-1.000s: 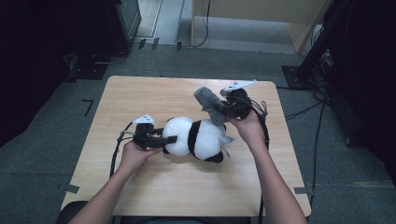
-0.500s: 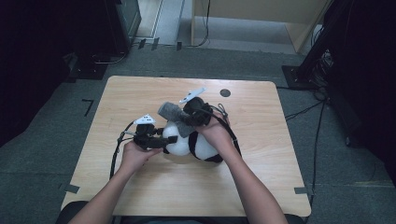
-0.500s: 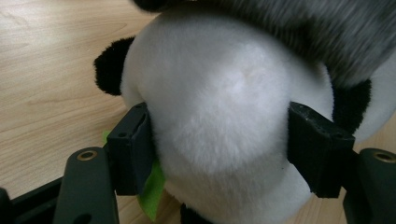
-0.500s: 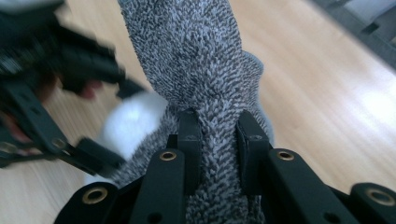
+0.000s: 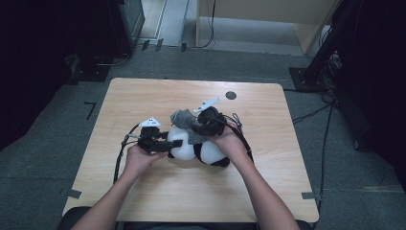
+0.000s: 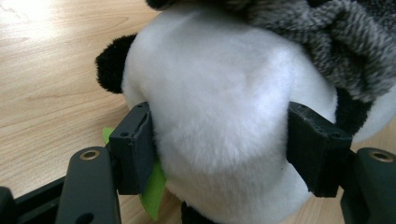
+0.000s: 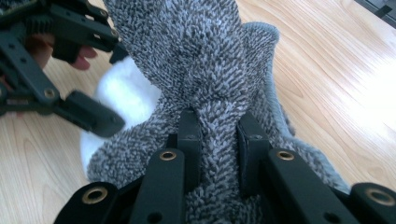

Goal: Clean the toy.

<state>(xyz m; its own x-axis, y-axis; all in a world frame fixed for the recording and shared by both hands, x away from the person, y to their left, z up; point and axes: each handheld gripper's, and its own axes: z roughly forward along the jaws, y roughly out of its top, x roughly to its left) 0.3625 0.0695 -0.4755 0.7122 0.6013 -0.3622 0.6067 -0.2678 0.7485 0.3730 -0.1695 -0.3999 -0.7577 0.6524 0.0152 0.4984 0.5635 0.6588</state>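
A black and white plush panda (image 5: 201, 151) lies near the middle of the wooden table (image 5: 143, 100). My left gripper (image 5: 176, 143) is shut on the panda's white head (image 6: 219, 121), one pad pressed into each side. A green felt tag (image 6: 152, 189) pokes out by the left pad. My right gripper (image 5: 194, 129) is shut on a grey fuzzy cloth (image 5: 184, 120), pinching a fold of it (image 7: 217, 135) between its pads. It holds this cloth over the panda's head, and the cloth (image 6: 336, 42) drapes onto the plush at the upper right of the left gripper view.
A small dark round hole (image 5: 231, 95) sits in the table's far side. Cables trail from both grippers across the tabletop. Dark equipment and floor cables surround the table. My left gripper (image 7: 60, 70) also appears at the upper left of the right gripper view.
My right gripper has carried the grey cloth leftward and down, from the panda's right side to over its head. My left gripper has stayed clamped on the head.
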